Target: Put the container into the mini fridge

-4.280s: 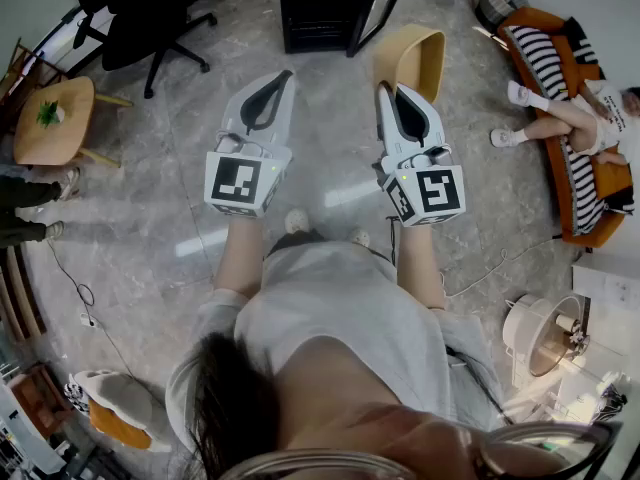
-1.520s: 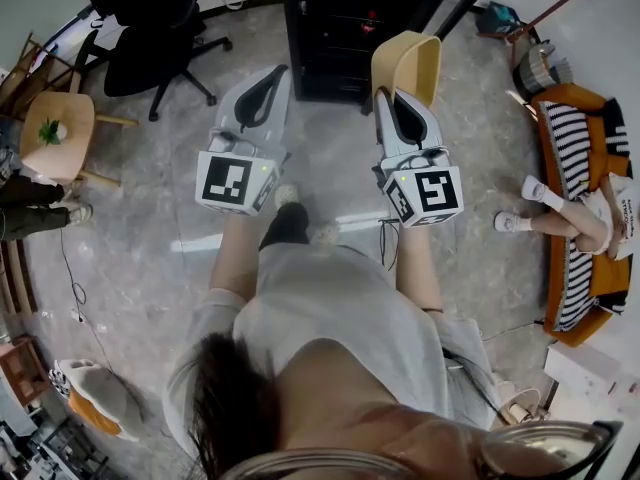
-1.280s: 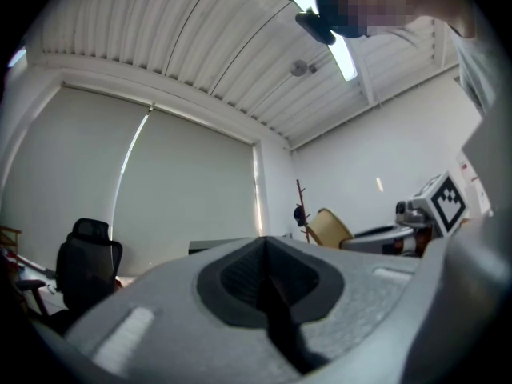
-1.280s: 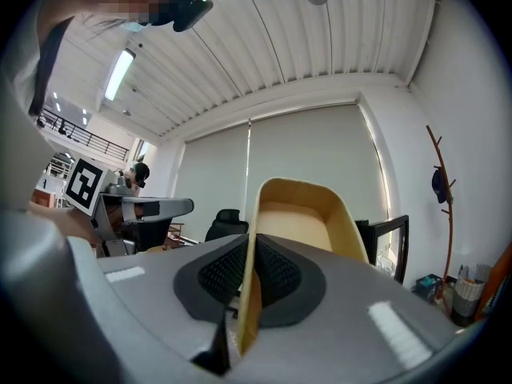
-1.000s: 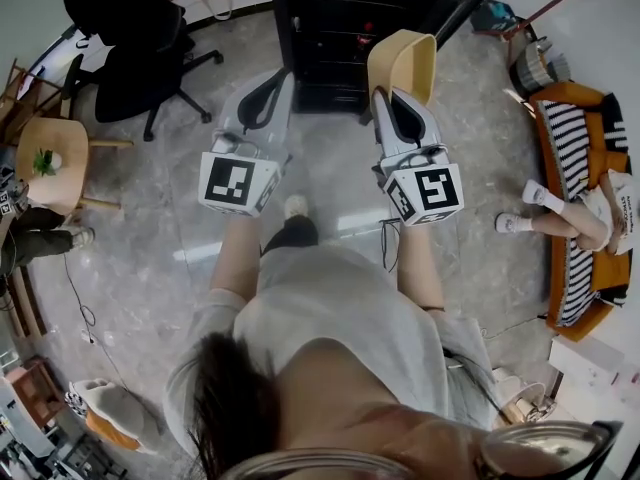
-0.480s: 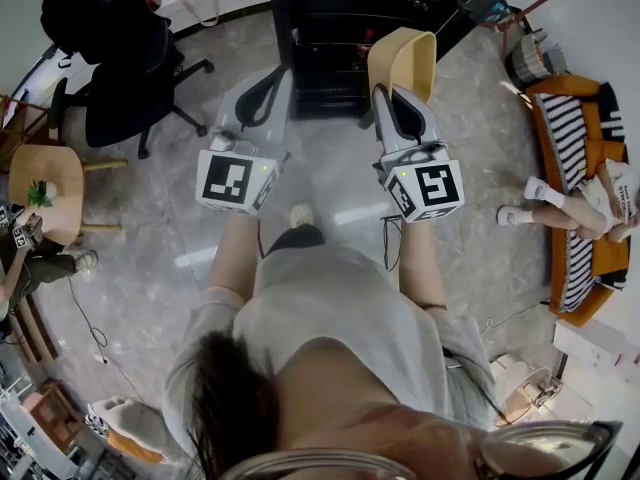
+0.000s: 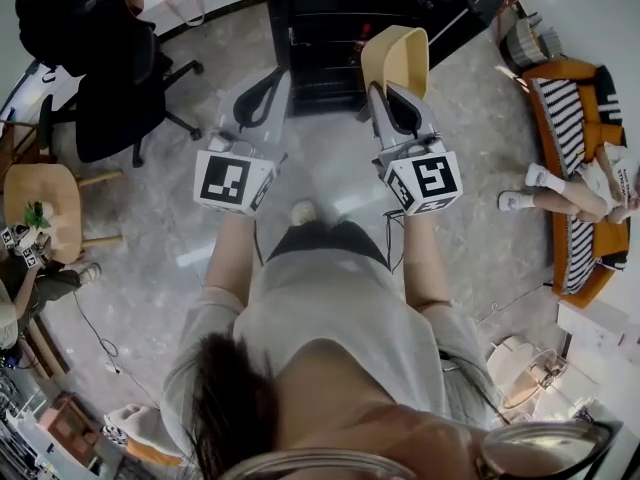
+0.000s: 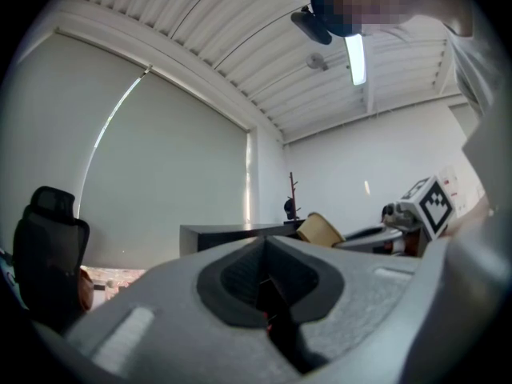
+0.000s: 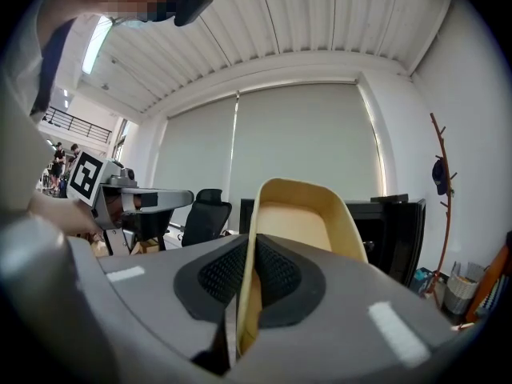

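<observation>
My right gripper (image 7: 385, 96) is shut on the rim of a tan, empty container (image 7: 396, 59), holding it up in front of the black mini fridge (image 7: 330, 28). In the right gripper view the container (image 9: 298, 222) stands tall between the jaws, with the fridge (image 9: 396, 234) behind it, door swung open to the right. My left gripper (image 7: 272, 83) is shut with nothing in it, level with the right one and to its left. In the left gripper view its jaws (image 8: 264, 282) meet on nothing, and the container (image 8: 320, 229) shows beyond them.
A black office chair (image 7: 95, 63) stands left of the fridge. A small round wooden table (image 7: 30, 208) is at the far left. An orange sofa (image 7: 575, 168) with a person lying on it is at the right. Grey tiled floor (image 7: 330, 168) lies between me and the fridge.
I have walked toward the fridge: it now fills the top of the head view. Both grippers kept their pose, with the container still held in the right one.
</observation>
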A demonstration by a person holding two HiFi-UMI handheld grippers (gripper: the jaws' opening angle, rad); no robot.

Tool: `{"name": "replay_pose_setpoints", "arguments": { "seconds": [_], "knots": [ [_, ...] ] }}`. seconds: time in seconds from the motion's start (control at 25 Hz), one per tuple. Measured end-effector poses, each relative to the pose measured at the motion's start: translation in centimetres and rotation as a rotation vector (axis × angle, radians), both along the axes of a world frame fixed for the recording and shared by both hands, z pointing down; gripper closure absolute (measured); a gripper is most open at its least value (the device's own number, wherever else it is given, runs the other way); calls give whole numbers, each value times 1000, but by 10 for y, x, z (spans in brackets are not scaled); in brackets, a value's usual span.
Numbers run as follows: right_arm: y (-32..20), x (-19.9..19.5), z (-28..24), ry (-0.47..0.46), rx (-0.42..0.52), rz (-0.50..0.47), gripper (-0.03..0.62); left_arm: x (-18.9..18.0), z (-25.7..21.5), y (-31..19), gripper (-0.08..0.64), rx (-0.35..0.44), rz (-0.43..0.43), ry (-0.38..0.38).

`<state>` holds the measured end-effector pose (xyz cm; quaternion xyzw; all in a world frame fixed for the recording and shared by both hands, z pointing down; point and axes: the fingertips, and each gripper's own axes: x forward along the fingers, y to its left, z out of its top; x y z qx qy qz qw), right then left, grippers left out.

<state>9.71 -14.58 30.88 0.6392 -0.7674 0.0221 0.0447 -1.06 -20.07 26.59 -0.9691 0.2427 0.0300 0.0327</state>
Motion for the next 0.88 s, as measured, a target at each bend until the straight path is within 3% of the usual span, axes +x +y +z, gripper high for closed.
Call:
{"name": "replay_pose_setpoints", "arguments": {
  "seconds": [0.36, 0.88],
  "knots": [
    [-26, 15, 54, 61, -115, -75, 577, 17, 28, -9, 558, -32, 4, -14],
    [-64, 29, 130, 191, -279, -260, 580, 40, 53, -28, 558, -65, -67, -12]
  ]
}}
